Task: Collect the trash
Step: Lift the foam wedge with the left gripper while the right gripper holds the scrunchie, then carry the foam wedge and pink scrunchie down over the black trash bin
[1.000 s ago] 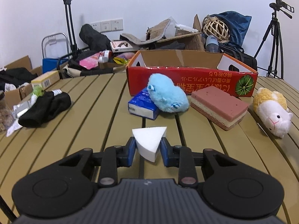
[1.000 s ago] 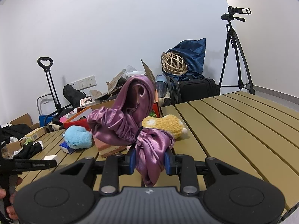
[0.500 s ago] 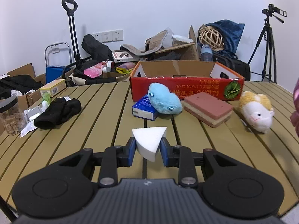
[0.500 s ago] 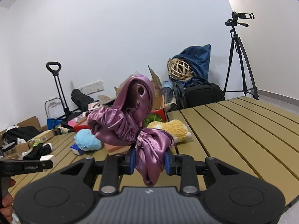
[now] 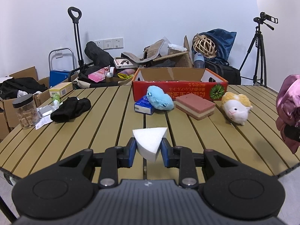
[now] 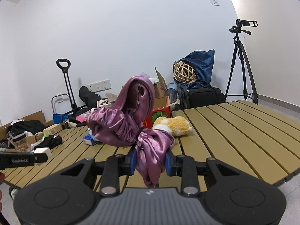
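Left gripper (image 5: 148,150): my jaws pinch a white foam wedge (image 5: 149,141), low centre of the left wrist view, held over the near edge of the table (image 5: 105,123).
Foam wedge: flat side up, its point hanging down between my blue pads; clear of the slats.
Right gripper (image 6: 150,162): my jaws are pressed onto a purple cloth (image 6: 131,120), low centre of the right wrist view.
Purple cloth: gathered and satin-like; one bunch hangs below the pads, the rest stands up and to the left above them. It also shows at the right edge of the left wrist view.
Left gripper seen from the right: its black finger with the foam at its tip sits at the left edge of the right wrist view.
Middle of table, left wrist view: blue pack (image 5: 144,107) touching a blue plush (image 5: 159,100); right of them a pink block (image 5: 195,106); further right a yellow-and-white plush (image 5: 236,107).
Left side of table: black cloth (image 5: 71,109); beside it a clear jar (image 5: 26,111) with a black lid.
Behind the plushes: red box (image 5: 180,89), open on top, on the far part of the table.
Beyond the table: cardboard, bags, a wicker ball (image 5: 204,46) and a hand cart (image 5: 76,37) along the wall.
Far right: tripod (image 5: 258,50) with a camera on top.
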### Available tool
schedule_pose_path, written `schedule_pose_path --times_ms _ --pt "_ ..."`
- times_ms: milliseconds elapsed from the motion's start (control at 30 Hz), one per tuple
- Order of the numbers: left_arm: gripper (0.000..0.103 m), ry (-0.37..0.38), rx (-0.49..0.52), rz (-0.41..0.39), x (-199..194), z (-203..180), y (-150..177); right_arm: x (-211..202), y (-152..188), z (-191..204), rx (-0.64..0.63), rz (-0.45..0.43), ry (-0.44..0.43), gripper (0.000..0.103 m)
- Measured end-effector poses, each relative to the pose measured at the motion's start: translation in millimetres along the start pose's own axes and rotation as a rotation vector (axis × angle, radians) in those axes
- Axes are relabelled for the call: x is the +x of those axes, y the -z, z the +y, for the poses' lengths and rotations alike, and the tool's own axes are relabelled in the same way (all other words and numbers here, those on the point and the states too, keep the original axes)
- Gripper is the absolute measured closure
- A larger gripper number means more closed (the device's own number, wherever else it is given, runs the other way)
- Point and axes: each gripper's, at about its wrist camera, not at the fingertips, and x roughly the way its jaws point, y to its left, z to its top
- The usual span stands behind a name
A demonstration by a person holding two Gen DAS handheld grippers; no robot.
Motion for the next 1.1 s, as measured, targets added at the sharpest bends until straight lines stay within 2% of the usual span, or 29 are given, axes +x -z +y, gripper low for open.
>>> schedule_pose_path --times_ms 667,1100 --pt "0.075 0.066 -0.005 -0.036 -91.7 -4.3 47.6 -82.5 25.1 17.6 -0.061 0.075 -0.059 0.074" --pt "0.075 0.092 0.012 -0.032 -141.1 -7.4 89.8 -118.6 59.2 36.2 -0.118 0.181 -0.089 0.074"
